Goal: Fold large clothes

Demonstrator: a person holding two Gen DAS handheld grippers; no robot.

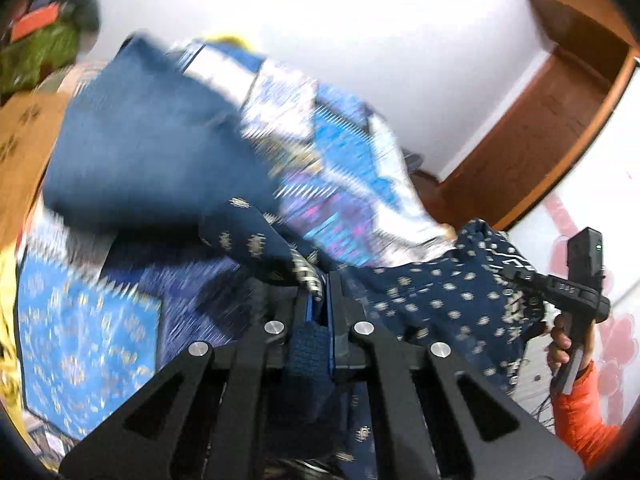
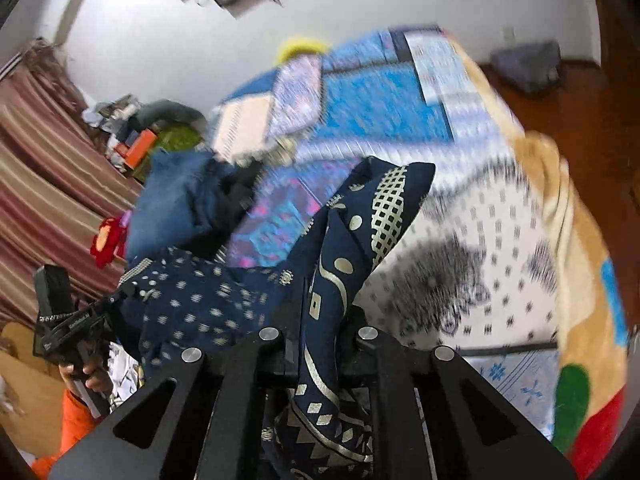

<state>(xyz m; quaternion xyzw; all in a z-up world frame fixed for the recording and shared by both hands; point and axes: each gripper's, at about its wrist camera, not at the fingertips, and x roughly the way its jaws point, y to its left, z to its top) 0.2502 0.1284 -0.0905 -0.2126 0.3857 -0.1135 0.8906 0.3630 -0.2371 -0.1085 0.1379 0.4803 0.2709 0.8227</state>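
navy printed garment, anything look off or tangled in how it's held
Nothing damaged. The navy printed garment hangs bunched between both grippers rather than spread flat: the left gripper pinches a small fold, and the right gripper clamps a thick wad of the patterned border.

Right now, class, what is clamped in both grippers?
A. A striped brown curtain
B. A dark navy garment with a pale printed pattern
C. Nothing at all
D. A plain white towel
B: the jaws of the left gripper and right gripper are each shut on the navy patterned garment.
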